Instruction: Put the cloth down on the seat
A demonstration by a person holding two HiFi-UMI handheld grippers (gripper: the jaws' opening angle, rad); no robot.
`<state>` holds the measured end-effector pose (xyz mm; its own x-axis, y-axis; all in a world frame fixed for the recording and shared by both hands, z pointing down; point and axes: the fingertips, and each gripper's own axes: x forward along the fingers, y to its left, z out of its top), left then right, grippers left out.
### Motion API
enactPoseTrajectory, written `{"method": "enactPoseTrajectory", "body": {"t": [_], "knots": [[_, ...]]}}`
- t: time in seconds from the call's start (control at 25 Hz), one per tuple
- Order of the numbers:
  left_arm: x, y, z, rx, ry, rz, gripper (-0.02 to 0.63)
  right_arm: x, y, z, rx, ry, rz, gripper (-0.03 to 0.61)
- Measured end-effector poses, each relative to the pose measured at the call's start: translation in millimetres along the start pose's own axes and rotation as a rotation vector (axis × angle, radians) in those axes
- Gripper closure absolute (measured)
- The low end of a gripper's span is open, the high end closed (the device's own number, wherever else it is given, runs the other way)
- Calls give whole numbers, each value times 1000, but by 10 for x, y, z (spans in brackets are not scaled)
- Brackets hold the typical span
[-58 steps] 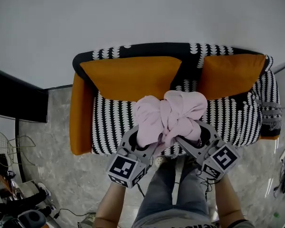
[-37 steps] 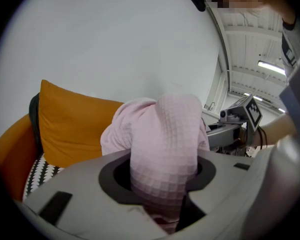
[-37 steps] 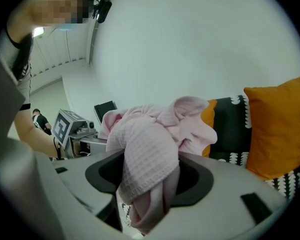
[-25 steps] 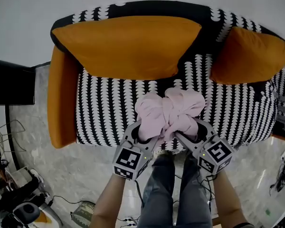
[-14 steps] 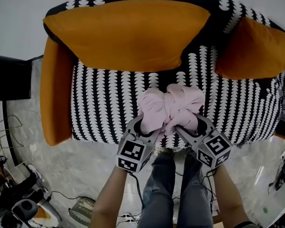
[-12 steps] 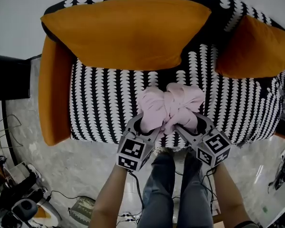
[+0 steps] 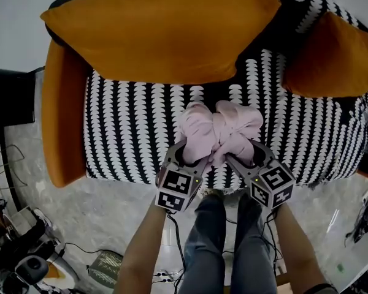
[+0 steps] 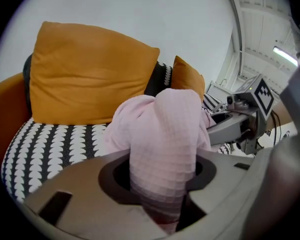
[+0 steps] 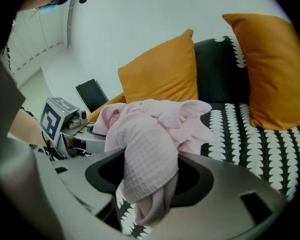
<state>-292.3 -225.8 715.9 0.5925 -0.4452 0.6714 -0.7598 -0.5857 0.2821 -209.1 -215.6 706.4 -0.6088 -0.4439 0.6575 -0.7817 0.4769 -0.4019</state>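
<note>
A bunched pink waffle cloth [image 7: 218, 130] hangs over the front part of the black-and-white patterned sofa seat [image 7: 135, 139]. My left gripper [image 7: 190, 156] is shut on its left side and my right gripper [image 7: 245, 154] on its right side, the two close together. In the left gripper view the cloth [image 8: 162, 144] rises in a thick fold out of the jaws. In the right gripper view the cloth [image 9: 145, 144] drapes over and down between the jaws. Whether the cloth's underside touches the seat I cannot tell.
A large orange cushion [image 7: 165, 35] leans on the backrest and a smaller one [image 7: 331, 54] stands at the right. An orange armrest [image 7: 58, 115] bounds the seat's left side. The person's legs [image 7: 227, 244] stand at the sofa's front edge. Cables and gear lie on the floor at the lower left [image 7: 24, 268].
Both grippers have sunk toward the seat with the cloth still held between them. The sofa now fills more of the head view.
</note>
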Motion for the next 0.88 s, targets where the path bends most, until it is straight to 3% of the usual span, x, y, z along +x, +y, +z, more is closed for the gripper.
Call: {"method": "enactPoseTrajectory", "body": {"t": [0.2, 0.48, 0.76, 0.88], "knots": [[171, 543, -147, -28, 39, 47, 383, 559, -61, 32, -15, 22, -15, 293], [146, 191, 106, -55, 71, 25, 365, 73, -242, 139, 17, 70, -47, 287], [21, 259, 35, -14, 23, 70, 357, -25, -334, 162, 15, -19, -80, 291], [-192, 299, 168, -20, -7, 87, 357, -181, -269, 403, 29, -67, -89, 348]]}}
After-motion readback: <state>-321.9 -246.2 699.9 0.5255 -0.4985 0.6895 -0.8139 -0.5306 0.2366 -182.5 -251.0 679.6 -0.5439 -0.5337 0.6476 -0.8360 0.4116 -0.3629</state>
